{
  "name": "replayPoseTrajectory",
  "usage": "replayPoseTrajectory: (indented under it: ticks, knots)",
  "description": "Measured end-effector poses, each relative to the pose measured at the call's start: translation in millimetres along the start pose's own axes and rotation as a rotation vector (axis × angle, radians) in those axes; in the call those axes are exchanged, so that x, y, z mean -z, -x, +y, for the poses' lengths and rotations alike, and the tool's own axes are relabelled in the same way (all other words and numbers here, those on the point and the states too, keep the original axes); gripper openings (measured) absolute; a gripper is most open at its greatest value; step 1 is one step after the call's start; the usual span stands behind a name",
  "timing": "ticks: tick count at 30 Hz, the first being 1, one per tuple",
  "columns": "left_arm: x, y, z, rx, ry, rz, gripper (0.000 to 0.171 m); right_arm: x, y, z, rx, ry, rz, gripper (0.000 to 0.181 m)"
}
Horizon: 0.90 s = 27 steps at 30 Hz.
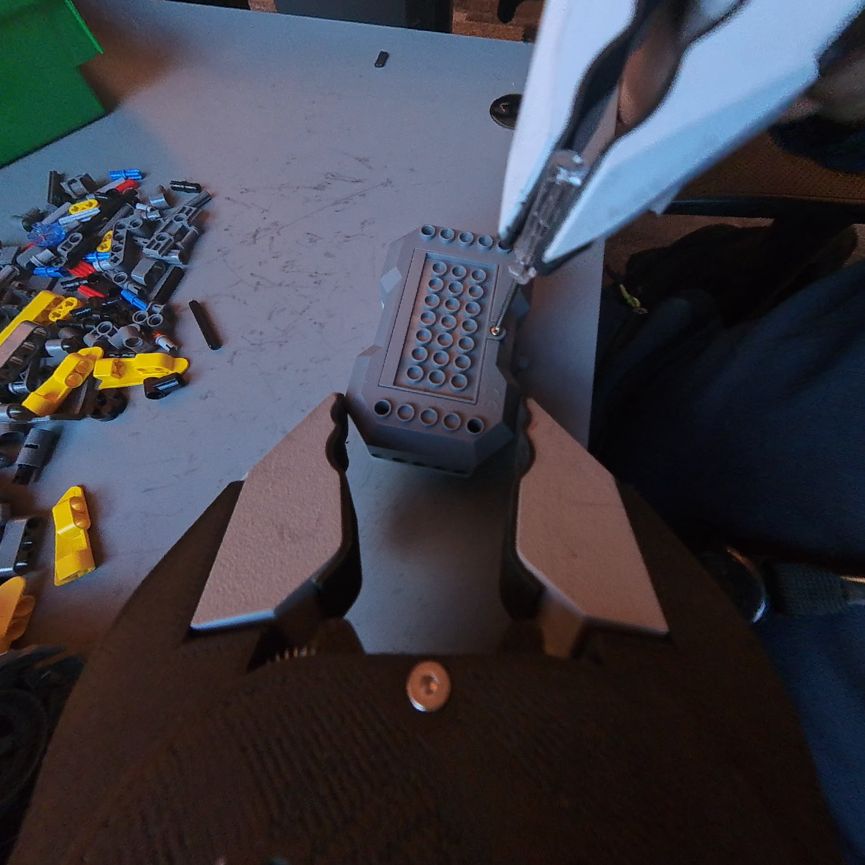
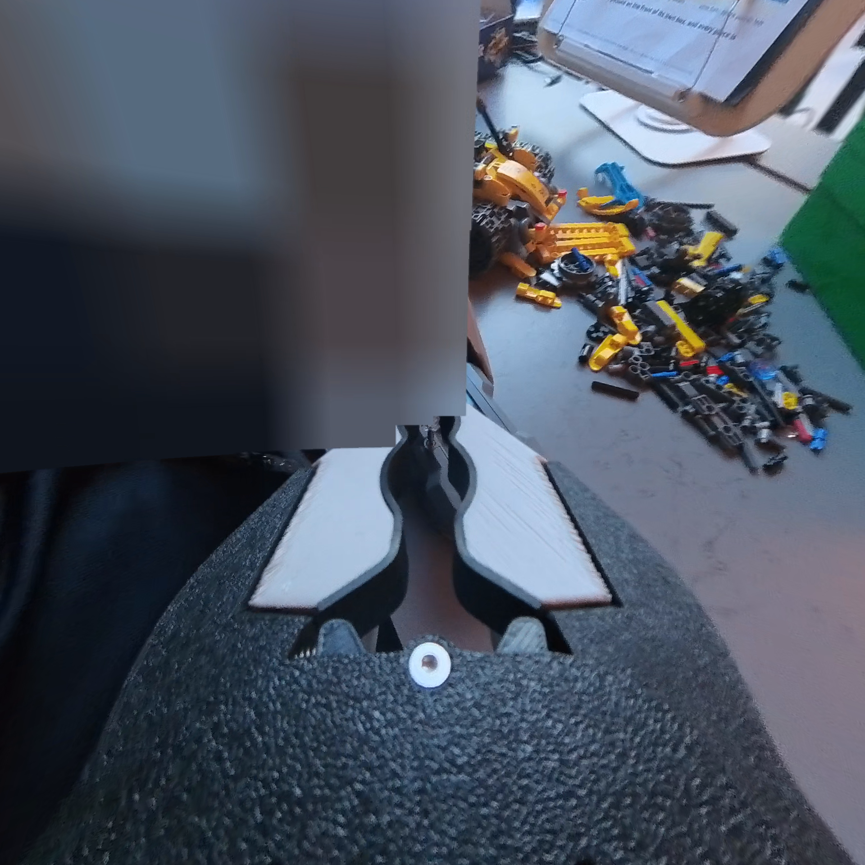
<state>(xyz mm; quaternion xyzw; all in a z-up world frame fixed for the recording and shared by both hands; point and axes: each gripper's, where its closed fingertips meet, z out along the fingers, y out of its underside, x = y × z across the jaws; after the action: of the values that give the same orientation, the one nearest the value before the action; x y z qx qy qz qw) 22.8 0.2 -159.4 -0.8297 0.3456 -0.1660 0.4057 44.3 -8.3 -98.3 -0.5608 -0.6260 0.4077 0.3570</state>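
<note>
A grey studded box lies on the grey table near its right edge. My left gripper has its jaws on either side of the box's near end, touching both sides. My right gripper comes in from the upper right, shut on a small screwdriver with a clear handle. The screwdriver's thin shaft points down, with its tip on a screw at the box's right rim. In the right wrist view my right gripper is nearly closed on the screwdriver; a blurred patch hides the box there.
A pile of loose yellow, black, grey and blue building pieces lies left of the box and shows in the right wrist view. A part-built yellow vehicle, a monitor stand and a green box stand farther off. A person's dark clothing is beyond the table's right edge. There is about 7 cm between the tips of the two grippers.
</note>
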Motion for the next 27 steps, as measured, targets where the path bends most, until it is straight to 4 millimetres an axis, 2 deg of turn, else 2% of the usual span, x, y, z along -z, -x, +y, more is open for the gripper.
replayPoseTrajectory:
  ticks: [1, 5, 11, 20, 27]
  knots:
    - [0.0, 0.0, 0.0, 0.0, 0.0, 0.0, 0.068, 0.5, -2.0, 0.5, -0.03, 0.006, -0.037, 0.007]
    - [0.1, 0.0, 0.1, 0.001, 0.0, 0.0, 0.068, -0.6, -7.5, 1.2, -0.089, 0.032, -0.17, 0.008]
    - [0.1, 0.0, 0.0, 0.006, 0.0, 0.007, 0.068, -1.4, -6.0, 0.8, -0.014, 0.052, -0.395, 0.007]
    - [0.1, -1.0, 0.1, -0.005, 0.0, 0.016, 0.068, 0.2, 4.3, 1.2, 0.32, 0.107, -0.715, 0.007]
    - [0.1, -2.6, 0.0, -0.026, 0.0, 0.036, 0.068, -3.4, 6.9, -0.4, 0.354, 0.156, -1.115, 0.007]
